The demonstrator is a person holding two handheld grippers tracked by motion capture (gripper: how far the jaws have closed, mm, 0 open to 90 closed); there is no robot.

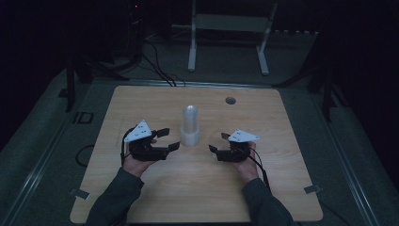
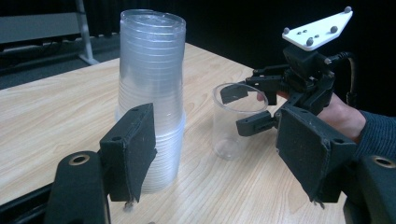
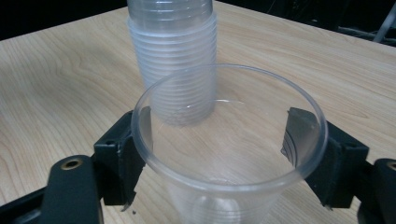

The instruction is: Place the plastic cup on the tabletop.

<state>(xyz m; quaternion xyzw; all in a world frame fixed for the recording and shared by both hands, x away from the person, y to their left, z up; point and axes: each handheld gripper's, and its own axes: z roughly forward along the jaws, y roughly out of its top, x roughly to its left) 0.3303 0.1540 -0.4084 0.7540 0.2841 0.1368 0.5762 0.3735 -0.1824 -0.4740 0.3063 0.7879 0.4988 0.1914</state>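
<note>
A tall stack of clear plastic cups (image 1: 190,125) stands upside down at the middle of the wooden table (image 1: 188,193). In the left gripper view the stack (image 2: 152,93) rises just beyond my left jaw. My left gripper (image 1: 170,139) (image 2: 222,154) is open with nothing between its pads. One clear cup (image 2: 236,121) (image 3: 229,154) stands upright on the table to the right of the stack (image 3: 173,60). My right gripper (image 1: 217,142) (image 2: 243,109) (image 3: 224,149) is open around that cup, one pad on each side. The cup's rim keeps its round shape.
A round hole (image 1: 230,100) sits in the tabletop at the back right. Behind the table a white metal frame (image 1: 230,28) stands on the floor, and cables (image 1: 160,70) run along it. The room around the table is dark.
</note>
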